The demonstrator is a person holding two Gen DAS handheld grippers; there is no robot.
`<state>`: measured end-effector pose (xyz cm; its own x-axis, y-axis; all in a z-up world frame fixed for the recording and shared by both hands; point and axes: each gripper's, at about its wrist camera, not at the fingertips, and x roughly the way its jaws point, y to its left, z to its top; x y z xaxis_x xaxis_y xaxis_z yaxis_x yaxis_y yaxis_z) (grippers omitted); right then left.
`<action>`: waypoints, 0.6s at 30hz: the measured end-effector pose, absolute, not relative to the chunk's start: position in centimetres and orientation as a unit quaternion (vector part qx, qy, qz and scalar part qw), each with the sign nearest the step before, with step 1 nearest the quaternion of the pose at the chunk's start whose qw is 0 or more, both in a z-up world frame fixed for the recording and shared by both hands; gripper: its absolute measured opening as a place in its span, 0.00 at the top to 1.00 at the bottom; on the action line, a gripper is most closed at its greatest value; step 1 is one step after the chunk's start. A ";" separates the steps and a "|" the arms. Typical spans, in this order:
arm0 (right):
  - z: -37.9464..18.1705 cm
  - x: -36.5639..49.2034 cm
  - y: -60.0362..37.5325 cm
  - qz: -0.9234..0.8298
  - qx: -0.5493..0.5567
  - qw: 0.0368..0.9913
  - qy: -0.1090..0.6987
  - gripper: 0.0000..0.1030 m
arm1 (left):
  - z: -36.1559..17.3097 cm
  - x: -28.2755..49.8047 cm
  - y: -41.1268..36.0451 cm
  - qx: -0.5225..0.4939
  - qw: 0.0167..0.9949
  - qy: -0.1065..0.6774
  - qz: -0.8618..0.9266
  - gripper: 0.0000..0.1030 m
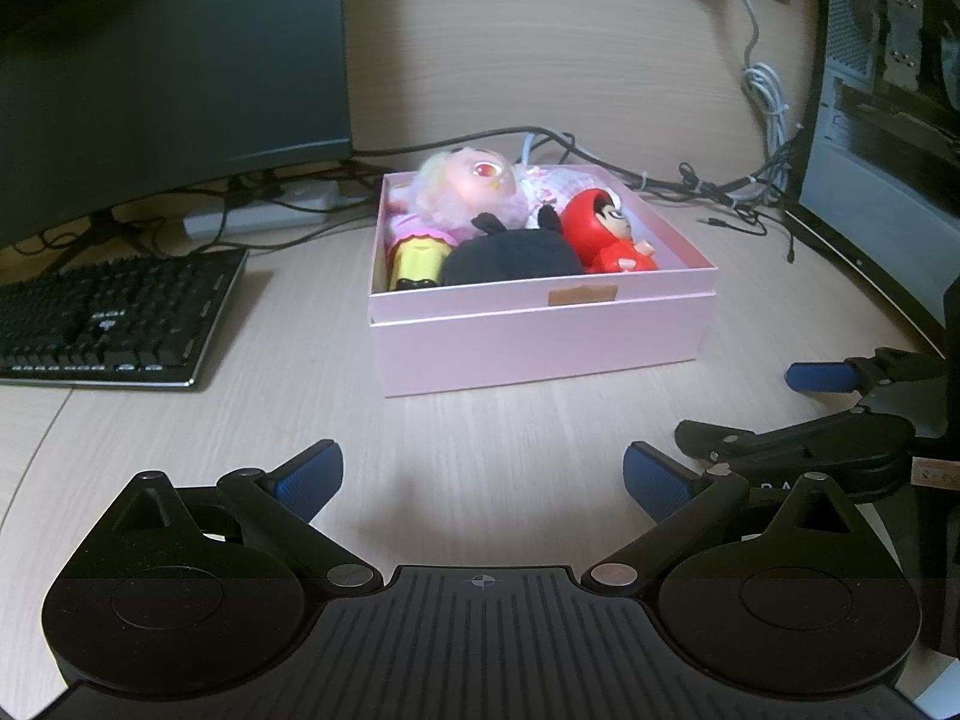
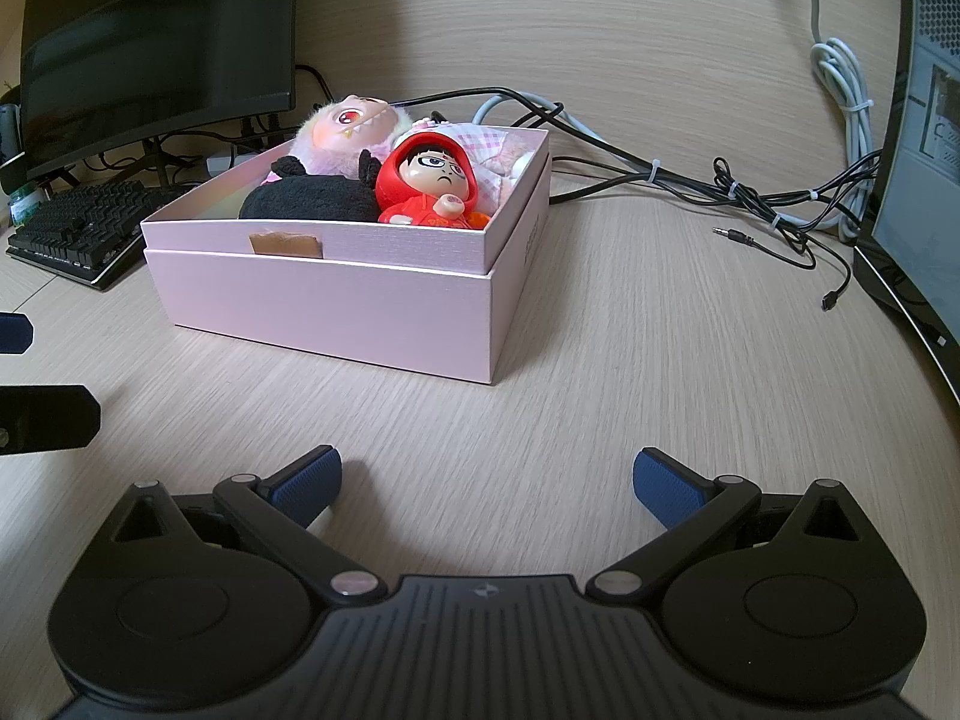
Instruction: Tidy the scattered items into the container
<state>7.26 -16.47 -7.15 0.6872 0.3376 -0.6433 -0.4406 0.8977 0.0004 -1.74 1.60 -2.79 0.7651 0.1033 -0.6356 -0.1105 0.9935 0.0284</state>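
A pink box (image 1: 540,342) (image 2: 336,300) stands on the wooden desk. Inside lie a pink furry doll (image 1: 468,186) (image 2: 351,123), a black plush (image 1: 513,255) (image 2: 309,198), a red hooded figure (image 1: 606,231) (image 2: 429,180), a yellow toy (image 1: 417,258) and pink checked cloth (image 2: 486,141). My left gripper (image 1: 483,480) is open and empty, low over the desk in front of the box. My right gripper (image 2: 486,483) is open and empty too, nearer the box's right corner. In the left wrist view the right gripper (image 1: 774,414) shows at the right edge.
A black keyboard (image 1: 114,318) (image 2: 84,228) and a dark monitor (image 1: 168,72) (image 2: 156,42) stand left of the box. Tangled cables (image 1: 708,186) (image 2: 750,198) run behind it to the right. A second screen (image 1: 882,120) (image 2: 918,150) fills the right edge.
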 end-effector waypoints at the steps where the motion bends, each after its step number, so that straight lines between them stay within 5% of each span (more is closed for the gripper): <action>1: -7.2 7.3 -16.5 0.213 -0.077 0.915 0.333 0.00 | -2.8 -1.7 1.6 -0.005 0.939 0.338 0.057 0.01; 18: -7.2 7.3 -16.5 0.213 -0.077 0.915 0.333 0.00 | -3.1 -1.1 2.0 -0.003 0.938 0.339 0.073 0.01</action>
<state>7.27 -16.46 -7.16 0.6872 0.3376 -0.6432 -0.4405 0.8977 0.0006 -1.08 2.00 -3.11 0.7596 0.1356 -0.6361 -0.1396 0.9892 0.0441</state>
